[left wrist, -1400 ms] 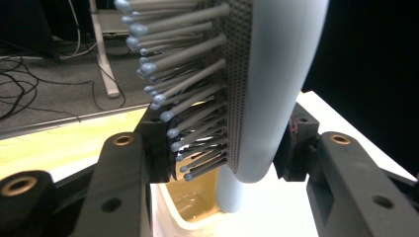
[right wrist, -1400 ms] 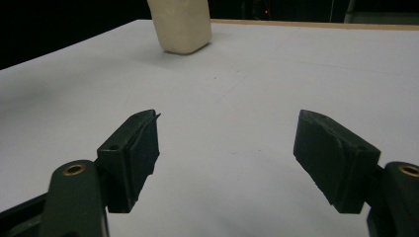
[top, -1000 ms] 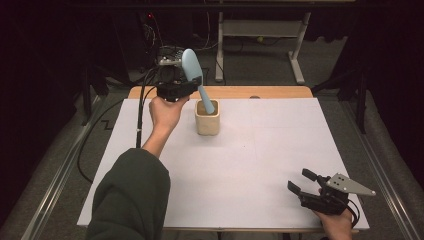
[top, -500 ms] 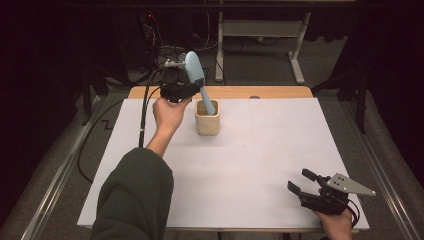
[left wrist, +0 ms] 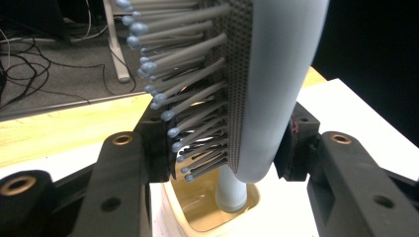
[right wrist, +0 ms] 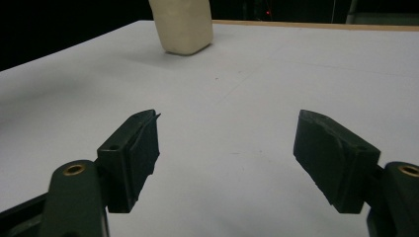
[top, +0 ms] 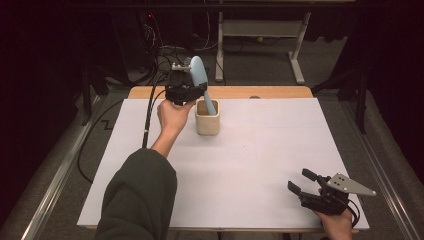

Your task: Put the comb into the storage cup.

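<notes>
Presumably one hairbrush (top: 199,75), one cup (top: 207,122), two tongs, left (top: 192,90) gripping

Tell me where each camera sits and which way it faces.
High view: above the near edge of the table, facing forward and down; sleeve, hands and both grippers show.
Left gripper view: rides the left gripper, looking along its jaws shut on the hairbrush above the cup.
Right gripper view: rides the right gripper, low over the table, its jaws open.
All three views share the cup.
</notes>
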